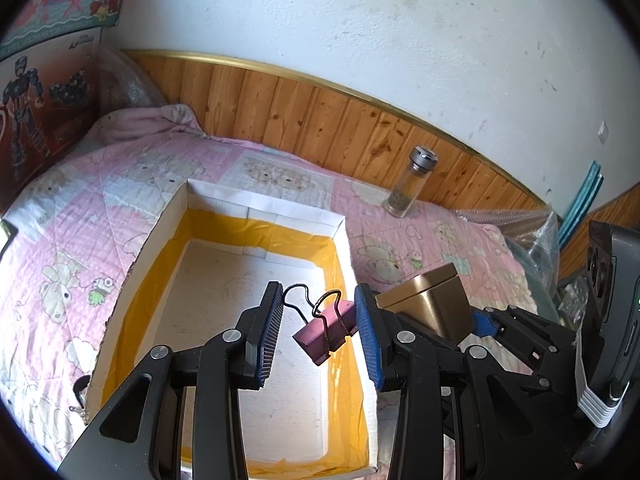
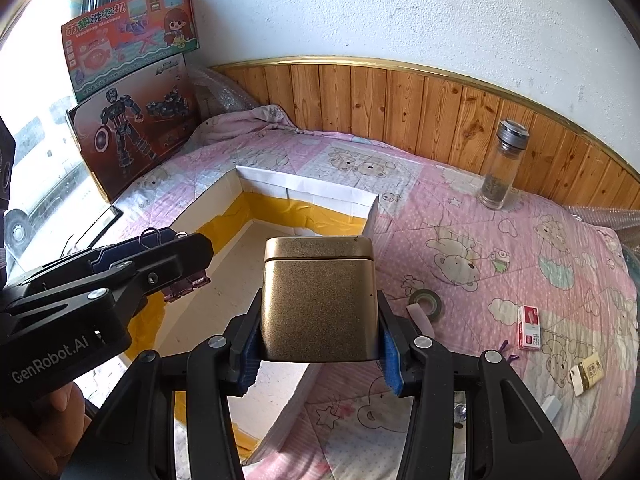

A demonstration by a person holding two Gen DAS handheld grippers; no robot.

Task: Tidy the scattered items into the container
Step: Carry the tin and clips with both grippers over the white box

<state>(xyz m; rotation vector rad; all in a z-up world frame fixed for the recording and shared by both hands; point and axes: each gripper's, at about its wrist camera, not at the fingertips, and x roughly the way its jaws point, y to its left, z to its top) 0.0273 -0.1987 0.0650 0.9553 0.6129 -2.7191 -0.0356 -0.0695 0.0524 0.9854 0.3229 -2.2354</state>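
Note:
My left gripper [image 1: 320,332] is open over the white cardboard box [image 1: 168,224] with yellow tape inside. A pink binder clip [image 1: 326,330] hangs between the spread fingers, touching only the right pad. The clip [image 2: 188,284] also shows in the right wrist view, under the left gripper [image 2: 140,268]. My right gripper [image 2: 318,352] is shut on a gold metal tin [image 2: 318,300] and holds it above the box's right wall [image 2: 372,212]. The tin [image 1: 428,300] also shows in the left wrist view, just right of the box.
On the pink quilt right of the box lie a tape roll [image 2: 427,303], a red-and-white staple box [image 2: 530,327], a small yellow pack [image 2: 588,372] and a purple clip [image 2: 505,350]. A glass bottle [image 2: 502,166] stands by the wood panelling. Toy boxes [image 2: 132,120] lean at the left.

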